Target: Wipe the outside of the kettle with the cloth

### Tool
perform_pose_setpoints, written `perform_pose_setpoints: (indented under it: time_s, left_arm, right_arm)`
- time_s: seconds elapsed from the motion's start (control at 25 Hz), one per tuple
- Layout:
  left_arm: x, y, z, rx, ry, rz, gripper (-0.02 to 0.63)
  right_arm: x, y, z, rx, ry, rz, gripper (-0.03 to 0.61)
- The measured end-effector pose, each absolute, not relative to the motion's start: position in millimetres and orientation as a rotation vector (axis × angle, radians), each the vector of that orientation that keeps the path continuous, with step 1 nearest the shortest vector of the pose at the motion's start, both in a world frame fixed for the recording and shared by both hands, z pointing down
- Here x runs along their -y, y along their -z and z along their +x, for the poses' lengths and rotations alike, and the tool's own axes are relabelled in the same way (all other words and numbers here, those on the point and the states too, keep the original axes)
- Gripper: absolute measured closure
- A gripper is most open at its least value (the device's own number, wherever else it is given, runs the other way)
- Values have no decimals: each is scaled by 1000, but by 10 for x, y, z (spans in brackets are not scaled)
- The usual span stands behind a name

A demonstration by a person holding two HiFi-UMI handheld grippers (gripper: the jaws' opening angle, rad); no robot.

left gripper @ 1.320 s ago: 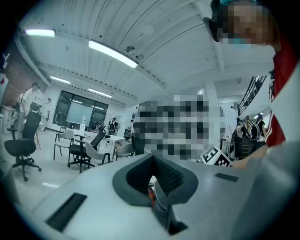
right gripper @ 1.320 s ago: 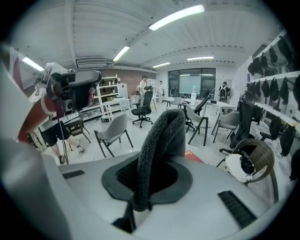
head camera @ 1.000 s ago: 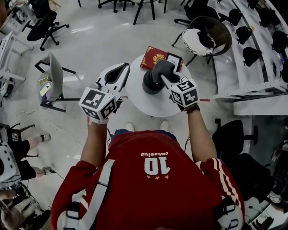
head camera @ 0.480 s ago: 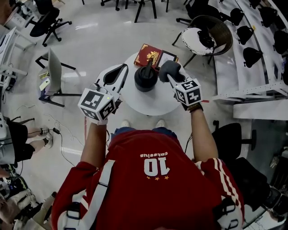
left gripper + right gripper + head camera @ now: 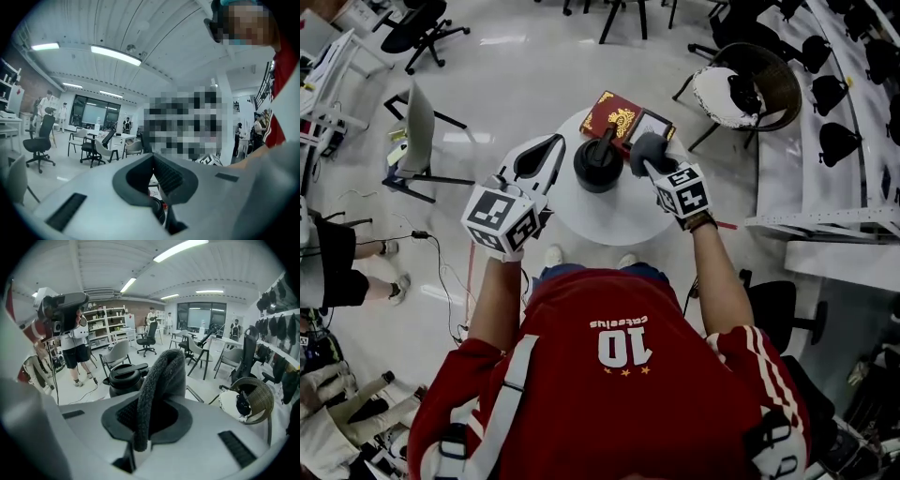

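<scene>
A black kettle [image 5: 598, 165] with a lid handle stands on the round white table [image 5: 619, 220]. My right gripper [image 5: 651, 163] is shut on a grey cloth [image 5: 645, 147], held just right of the kettle; I cannot tell whether they touch. In the right gripper view the cloth [image 5: 161, 373] sticks up out of the right gripper [image 5: 150, 416], and the kettle [image 5: 123, 379] sits behind it to the left. My left gripper [image 5: 557, 142] hovers at the table's left edge, left of the kettle. Its jaws are shut with nothing between them, as the left gripper view shows of the left gripper [image 5: 153, 158].
A red book [image 5: 615, 114] and a small framed picture [image 5: 651, 124] lie on the table behind the kettle. A wicker chair [image 5: 759, 80] stands at the back right, a grey chair [image 5: 417, 141] at the left. Office chairs and standing people are further off.
The right gripper with the cloth has come off the top of the kettle and now sits at the kettle's right side. The left gripper has stayed in place.
</scene>
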State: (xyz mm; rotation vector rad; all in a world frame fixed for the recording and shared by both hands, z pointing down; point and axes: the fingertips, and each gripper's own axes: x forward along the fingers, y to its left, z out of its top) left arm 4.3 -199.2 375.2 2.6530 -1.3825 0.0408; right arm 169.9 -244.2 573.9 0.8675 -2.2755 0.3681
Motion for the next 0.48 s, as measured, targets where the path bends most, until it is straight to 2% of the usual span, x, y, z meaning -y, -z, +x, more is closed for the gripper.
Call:
perform_pose_setpoints:
  time_s: [0.48]
  left_arm:
    - [2083, -3896, -80, 1567, -79, 2528, 607]
  right_arm:
    - [2712, -6201, 1461, 2228, -216, 608, 532]
